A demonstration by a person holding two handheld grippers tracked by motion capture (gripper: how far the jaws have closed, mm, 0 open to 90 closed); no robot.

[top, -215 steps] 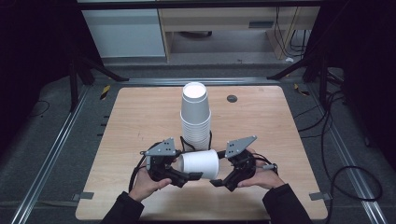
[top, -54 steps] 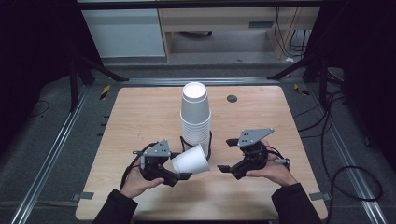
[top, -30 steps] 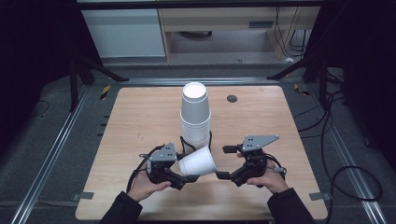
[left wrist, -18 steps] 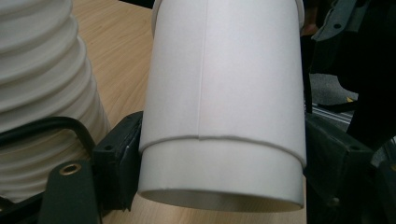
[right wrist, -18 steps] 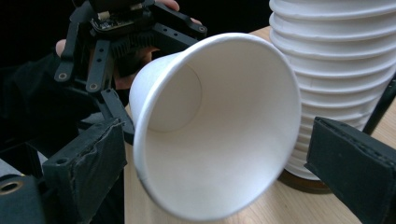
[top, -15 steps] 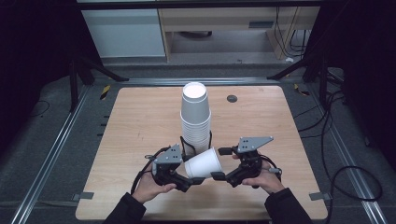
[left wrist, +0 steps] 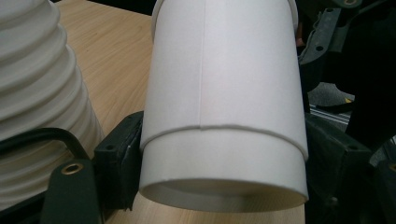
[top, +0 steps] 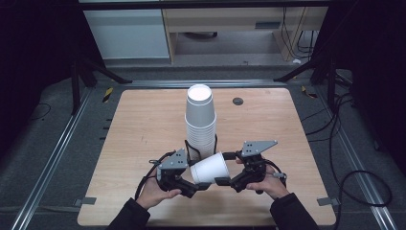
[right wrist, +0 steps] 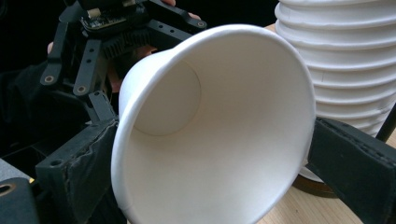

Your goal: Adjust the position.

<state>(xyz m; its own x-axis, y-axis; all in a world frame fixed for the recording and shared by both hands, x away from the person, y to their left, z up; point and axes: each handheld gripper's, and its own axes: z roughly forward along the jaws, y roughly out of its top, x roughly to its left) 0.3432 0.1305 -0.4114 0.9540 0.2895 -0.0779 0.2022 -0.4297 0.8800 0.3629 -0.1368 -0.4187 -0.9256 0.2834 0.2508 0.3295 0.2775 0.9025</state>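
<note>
I've got a single white paper cup (top: 210,167) lying on its side, held up off the table (top: 143,124) between my two tools, just in front of the tall stack of cups (top: 201,120). My left tool (top: 191,184) is clamped on the cup's base end: in the left gripper view the cup (left wrist: 224,102) sits squeezed between both black jaws, the bottom rim facing the camera. My right tool (top: 227,181) is at the open mouth end. In the right gripper view I'm looking straight into the cup (right wrist: 210,126), a jaw on each side of the rim, the left one touching it; whether the right one presses on the rim I can't tell. The stack (right wrist: 345,56) rises just beside the cup on the right of that view, and the other tool shows behind the cup's base. Both hands are low at the near edge of the table. A small dark disc (top: 238,101) sits on the far part of the table, well apart from the cups.
</note>
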